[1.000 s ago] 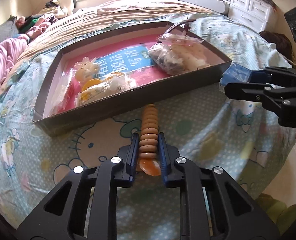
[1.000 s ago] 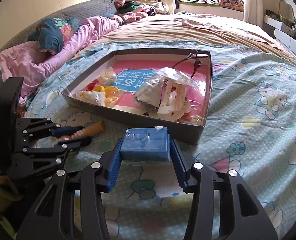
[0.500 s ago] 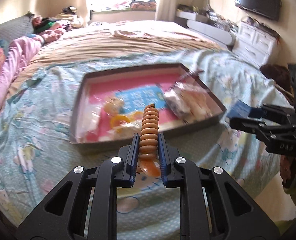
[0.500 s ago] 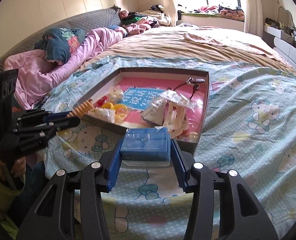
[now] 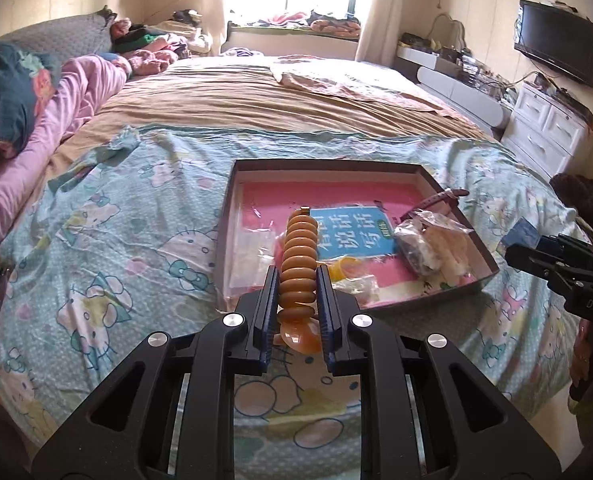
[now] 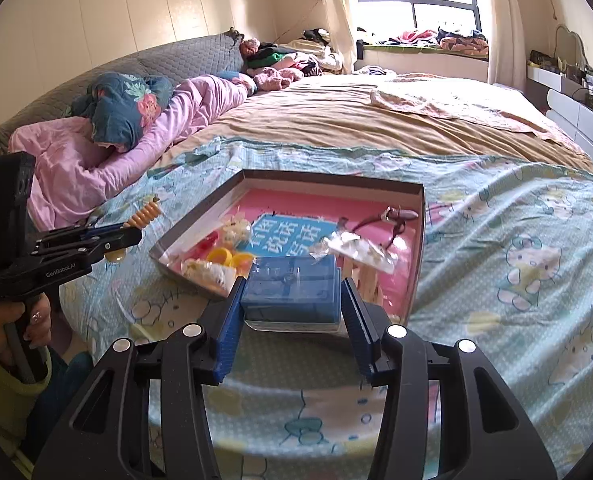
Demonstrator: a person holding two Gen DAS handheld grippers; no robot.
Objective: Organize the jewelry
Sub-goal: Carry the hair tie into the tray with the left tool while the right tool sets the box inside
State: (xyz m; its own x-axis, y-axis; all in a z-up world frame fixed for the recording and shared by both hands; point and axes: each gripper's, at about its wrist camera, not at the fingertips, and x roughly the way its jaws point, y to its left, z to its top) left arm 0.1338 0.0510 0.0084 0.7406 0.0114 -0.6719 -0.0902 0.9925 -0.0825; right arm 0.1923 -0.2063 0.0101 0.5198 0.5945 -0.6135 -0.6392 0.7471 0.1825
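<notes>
The amber bead bracelet is clamped between the fingers of the left gripper, its stacked beads standing up past the fingertips and a larger amber piece hanging at the base; it is held in the air above the near rim of the shallow cardboard box. The right gripper is closed on a blue plastic case, likewise raised clear of the bedding, over the box's near wall. Inside the box lie a pink booklet with a blue label, yellow rings, clear bags of pale items and a strap watch resting against the right wall. The box sits on a cartoon-print sheet near the foot edge of the bed. Bare sheet lies left and right of the box; behind it, a tan blanket is unobstructed. A pink quilt occupies the far left side.
</notes>
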